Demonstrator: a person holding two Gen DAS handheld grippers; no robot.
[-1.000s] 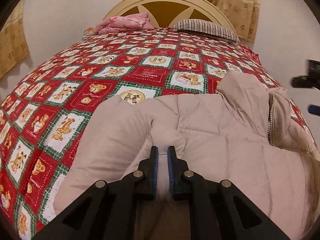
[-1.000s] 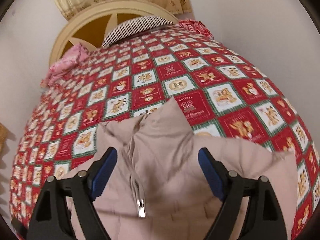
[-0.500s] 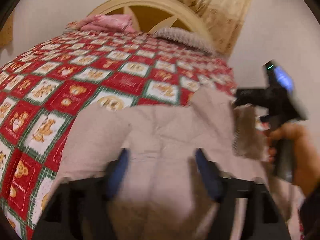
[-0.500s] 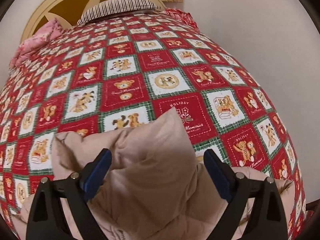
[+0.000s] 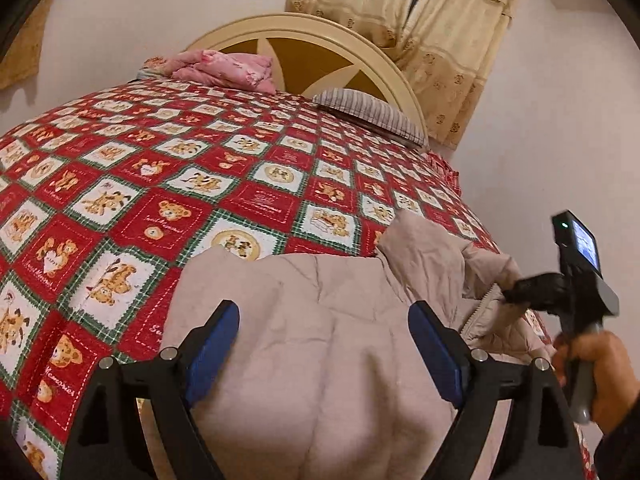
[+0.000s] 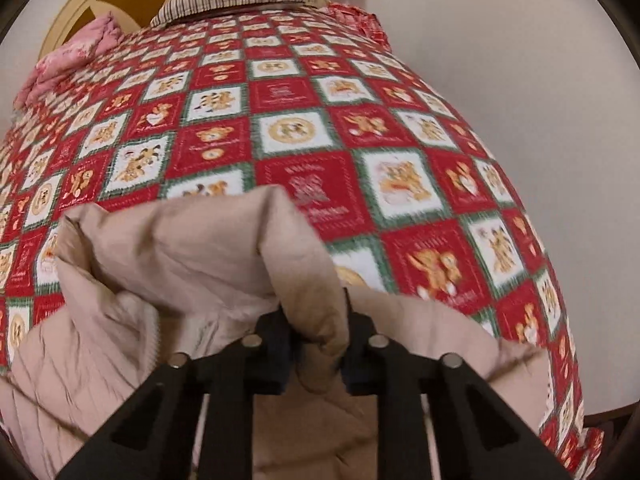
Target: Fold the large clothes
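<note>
Here, closest to me, my right gripper (image 6: 316,354) has just been closing, and its jaws now pinch a raised fold of the beige coat (image 6: 224,256); the fabric bunches up between the fingers (image 6: 276,344) and stands over them. Left of those fingers the coat's zipper edge (image 6: 154,336) runs down toward the lower rim, and more coat spreads below and to both sides of the jaws. In the left wrist view I see that same gripper from the side, at the far right, in the person's hand (image 5: 600,364), its tip on the coat's zipper edge.

My left gripper (image 5: 324,344) stands wide open, its blue pads (image 5: 212,344) apart with nothing pressed between them. The smooth back of the coat lies between and beyond the fingers, but I cannot tell whether the pads touch it.

Past both sets of fingertips the coat ends and the red quilt (image 5: 168,184) with its bear squares begins, covering the bed. Farther out, ahead and right of the left fingers, a striped pillow (image 5: 372,114) rests at the head of the bed, with a pink bundle (image 5: 224,68) to its left. Behind them rises the cream headboard (image 5: 320,32), and beyond that hang yellow curtains (image 5: 448,28) against the wall.
</note>
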